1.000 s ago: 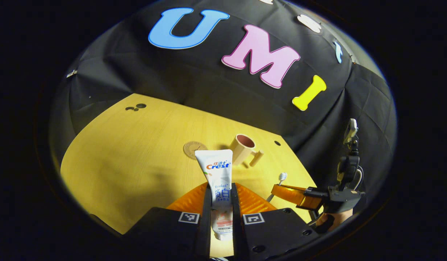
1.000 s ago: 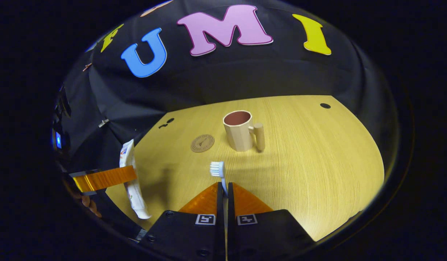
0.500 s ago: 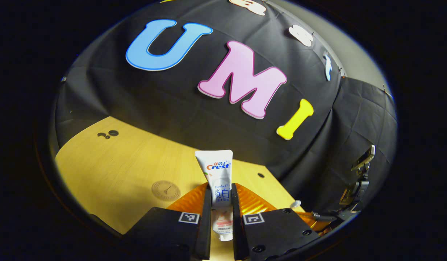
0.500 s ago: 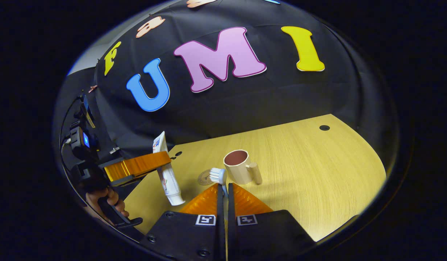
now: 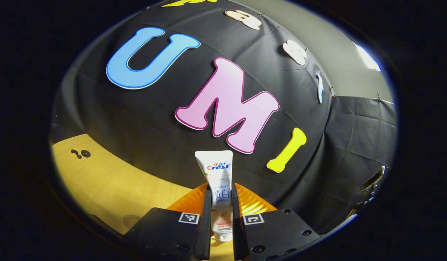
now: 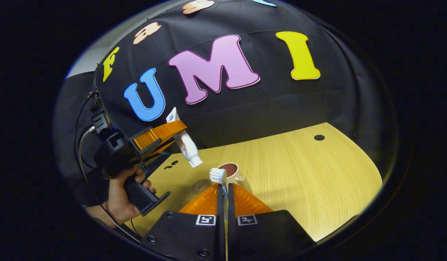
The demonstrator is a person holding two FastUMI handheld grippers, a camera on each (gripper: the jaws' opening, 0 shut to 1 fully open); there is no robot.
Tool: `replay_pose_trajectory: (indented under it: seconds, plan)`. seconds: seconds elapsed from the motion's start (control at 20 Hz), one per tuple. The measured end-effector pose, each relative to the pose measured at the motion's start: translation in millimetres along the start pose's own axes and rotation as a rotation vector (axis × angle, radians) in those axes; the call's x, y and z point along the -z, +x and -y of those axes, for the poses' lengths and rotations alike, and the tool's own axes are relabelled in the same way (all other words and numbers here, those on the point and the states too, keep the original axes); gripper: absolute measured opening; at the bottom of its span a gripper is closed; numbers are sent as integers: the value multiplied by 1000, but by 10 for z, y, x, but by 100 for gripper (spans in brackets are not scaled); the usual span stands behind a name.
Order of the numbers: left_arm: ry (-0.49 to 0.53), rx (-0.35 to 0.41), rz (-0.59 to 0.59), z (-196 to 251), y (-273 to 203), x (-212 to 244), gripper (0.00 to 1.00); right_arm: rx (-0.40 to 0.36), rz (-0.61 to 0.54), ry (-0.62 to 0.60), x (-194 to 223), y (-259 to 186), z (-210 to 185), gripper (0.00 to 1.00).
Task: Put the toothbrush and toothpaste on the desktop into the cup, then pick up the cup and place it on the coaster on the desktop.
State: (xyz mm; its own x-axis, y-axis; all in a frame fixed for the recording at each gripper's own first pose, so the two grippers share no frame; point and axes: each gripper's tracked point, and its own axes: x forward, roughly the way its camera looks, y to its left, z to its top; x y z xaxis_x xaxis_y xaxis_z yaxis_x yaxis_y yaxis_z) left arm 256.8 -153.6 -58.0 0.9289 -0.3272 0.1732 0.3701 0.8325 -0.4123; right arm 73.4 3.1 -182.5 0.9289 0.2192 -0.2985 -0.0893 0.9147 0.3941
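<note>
My left gripper (image 5: 221, 192) is shut on a white toothpaste tube (image 5: 218, 181), held upright and high above the wooden desk (image 5: 111, 185). In the right gripper view the same left gripper (image 6: 165, 132) hangs in the air at the left, a hand (image 6: 122, 192) on its grip, the toothpaste tube (image 6: 185, 145) slanting cap-down above the desk. My right gripper (image 6: 223, 188) is shut on a toothbrush (image 6: 219, 176) whose white bristle head points forward. Just behind that head stands the beige cup (image 6: 233, 172), its open mouth up. The round brown coaster (image 6: 201, 186) lies left of the cup.
The wooden desk (image 6: 310, 174) stretches to the right of the cup, with a small dark hole (image 6: 319, 137) near its far edge. Two dark holes (image 5: 81, 154) mark the desk's left side. The black cloth wall closes the desk at the back.
Both grippers have risen with their loads. The left gripper tilted up, so cup and coaster left its view. The toothpaste now hangs higher and nearer the cup in the right gripper view.
</note>
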Motion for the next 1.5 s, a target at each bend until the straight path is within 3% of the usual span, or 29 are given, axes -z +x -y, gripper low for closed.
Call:
replay_pose_trajectory:
  seconds: [0.45, 1.0, 1.2, 1.25, 1.3, 1.35, 1.4, 1.45, 1.5]
  plan:
    - [54, -62, -53, -451, 482, 828, 29, -41, 25, -2, -63, 158, 134, 7]
    - [54, -99, -162, -628, 527, 1379, 32, -60, 29, 31, -105, 304, 244, 6]
    - [37, -95, -162, -600, 463, 1428, 51, -64, 46, 35, -198, 346, 230, 6]
    - [45, -99, -163, -605, 440, 1423, 43, -66, 53, 35, -240, 361, 223, 6]
    - [59, -108, -163, -611, 441, 1408, 59, -68, 63, 37, -275, 347, 207, 6]
    - [72, -114, -165, -618, 421, 1399, 51, -72, 74, 39, -341, 363, 189, 6]
    - [83, -109, -165, -599, 390, 1370, 56, -73, 86, 41, -399, 373, 174, 7]
    - [94, -103, -162, -579, 345, 1342, 67, -76, 96, 41, -462, 399, 159, 7]
    - [107, -102, -146, -572, 306, 1269, 59, -80, 109, 40, -530, 419, 137, 6]
